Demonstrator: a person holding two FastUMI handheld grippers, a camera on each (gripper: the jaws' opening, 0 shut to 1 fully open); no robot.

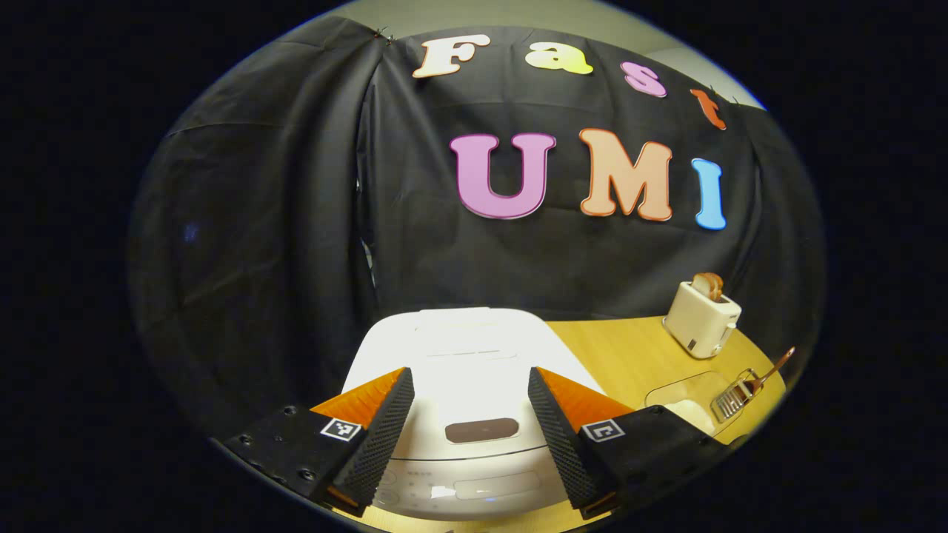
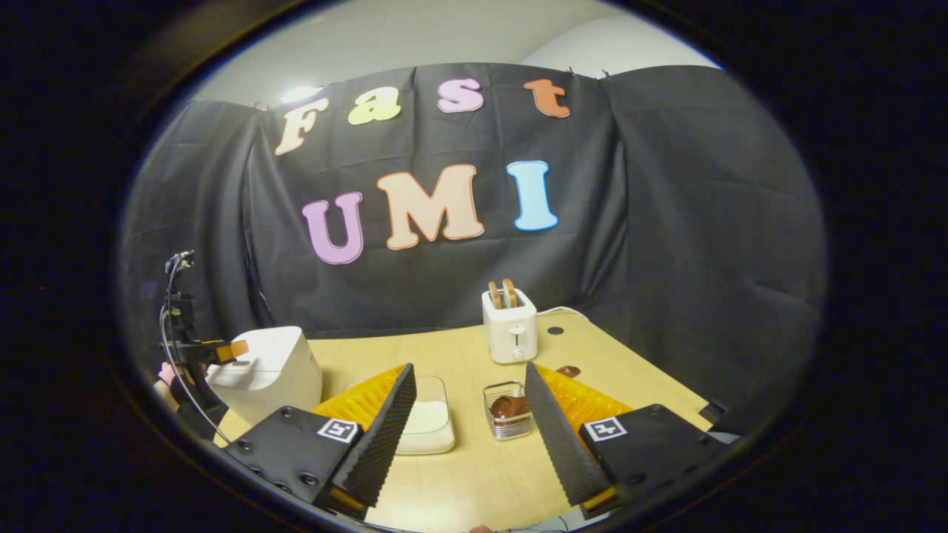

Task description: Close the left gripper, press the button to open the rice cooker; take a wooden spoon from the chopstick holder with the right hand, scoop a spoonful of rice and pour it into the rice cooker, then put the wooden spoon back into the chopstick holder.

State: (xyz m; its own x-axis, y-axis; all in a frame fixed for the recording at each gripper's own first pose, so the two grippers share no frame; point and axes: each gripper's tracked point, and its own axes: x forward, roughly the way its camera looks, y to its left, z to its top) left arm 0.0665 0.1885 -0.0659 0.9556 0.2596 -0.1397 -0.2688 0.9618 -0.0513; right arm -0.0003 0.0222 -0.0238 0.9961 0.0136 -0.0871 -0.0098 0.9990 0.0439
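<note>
In the left gripper view a white rice cooker (image 1: pixel 459 355) sits with its lid down, a dark oval button (image 1: pixel 481 430) on its front edge. My left gripper (image 1: pixel 470 433) hangs open just above that button, one finger on each side. The right gripper view shows the same rice cooker (image 2: pixel 268 374) at far left with the left gripper (image 2: pixel 222 349) over it. My right gripper (image 2: pixel 466 437) is open above the table, nothing between its fingers. Ahead of it stand a wire chopstick holder (image 2: pixel 508 419) with a wooden spoon (image 2: pixel 509 406) in it, and a clear container of rice (image 2: pixel 426 423).
A white toaster (image 2: pixel 509 326) holding bread slices stands at the back of the wooden table (image 2: pixel 474 474). In the left gripper view the toaster (image 1: pixel 701 318), rice container (image 1: pixel 689 403) and chopstick holder (image 1: pixel 732 401) lie to the right of the cooker. A small dark object (image 2: pixel 569 371) lies by the holder.
</note>
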